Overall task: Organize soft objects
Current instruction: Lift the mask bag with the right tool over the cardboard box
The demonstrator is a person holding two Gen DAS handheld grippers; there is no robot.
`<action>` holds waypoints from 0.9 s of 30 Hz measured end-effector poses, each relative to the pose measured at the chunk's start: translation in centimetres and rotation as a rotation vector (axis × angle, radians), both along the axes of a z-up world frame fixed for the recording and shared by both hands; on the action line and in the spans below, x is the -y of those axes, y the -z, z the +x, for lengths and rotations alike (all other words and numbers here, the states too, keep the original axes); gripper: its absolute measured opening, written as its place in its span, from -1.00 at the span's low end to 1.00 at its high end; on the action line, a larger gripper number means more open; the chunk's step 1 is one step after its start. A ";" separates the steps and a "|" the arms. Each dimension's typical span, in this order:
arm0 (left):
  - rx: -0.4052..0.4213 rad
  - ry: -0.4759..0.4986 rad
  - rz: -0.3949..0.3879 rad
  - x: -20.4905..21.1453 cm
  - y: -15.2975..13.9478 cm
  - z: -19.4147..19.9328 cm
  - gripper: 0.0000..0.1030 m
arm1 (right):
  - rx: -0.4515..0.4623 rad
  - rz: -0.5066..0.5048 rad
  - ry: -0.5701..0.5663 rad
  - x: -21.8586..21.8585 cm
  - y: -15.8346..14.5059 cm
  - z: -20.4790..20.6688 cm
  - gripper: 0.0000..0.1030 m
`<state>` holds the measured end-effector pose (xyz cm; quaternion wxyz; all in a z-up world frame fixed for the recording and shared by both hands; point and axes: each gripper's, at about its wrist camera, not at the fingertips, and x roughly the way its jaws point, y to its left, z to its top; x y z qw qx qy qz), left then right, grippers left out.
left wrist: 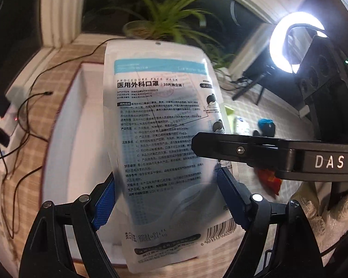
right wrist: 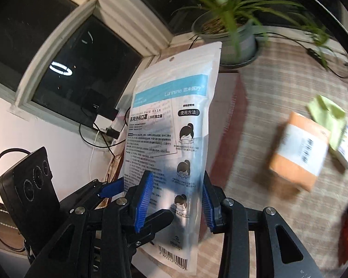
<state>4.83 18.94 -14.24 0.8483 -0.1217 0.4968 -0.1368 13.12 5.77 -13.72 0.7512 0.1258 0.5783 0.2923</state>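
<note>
step: carrying mask pack [left wrist: 164, 143] above white box [left wrist: 65, 139] | left tool [left wrist: 165, 199] clamped on it | right tool [right wrist: 174, 199] clamped too | next: lower into box

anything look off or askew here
The face mask pack hangs in the air, tilted, pinched by both grippers, left gripper and right gripper, rather than lying in the white box below. Loose packets lie scattered on the checked cloth.

Mask pack [left wrist: 164, 143]: small print unreadable; hides much of the white box [left wrist: 81, 120]. Beside the pack, orange parcel [right wrist: 299, 153] and blue object [left wrist: 265, 125], motion-blurred.
</note>
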 end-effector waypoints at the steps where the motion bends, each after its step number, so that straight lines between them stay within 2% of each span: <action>1: -0.009 -0.007 -0.005 -0.6 0.3 0.4 0.58 | -0.010 -0.009 -0.006 -0.9 0.4 0.5 -0.29; 5: -0.050 -0.030 0.000 -2.7 1.7 1.8 0.58 | -0.033 -0.042 -0.019 -2.9 1.8 1.7 -0.29; 14: -0.115 -0.033 0.027 -4.5 4.1 3.9 0.59 | -0.101 -0.085 -0.034 -5.5 5.6 4.2 -0.29; 19: -0.152 -0.021 0.061 -4.4 5.6 4.4 0.58 | -0.111 -0.109 -0.043 -5.9 6.5 4.6 -0.29; 27: -0.139 0.016 0.126 -3.0 5.7 4.2 0.59 | -0.118 -0.109 -0.039 -5.5 6.4 4.8 -0.29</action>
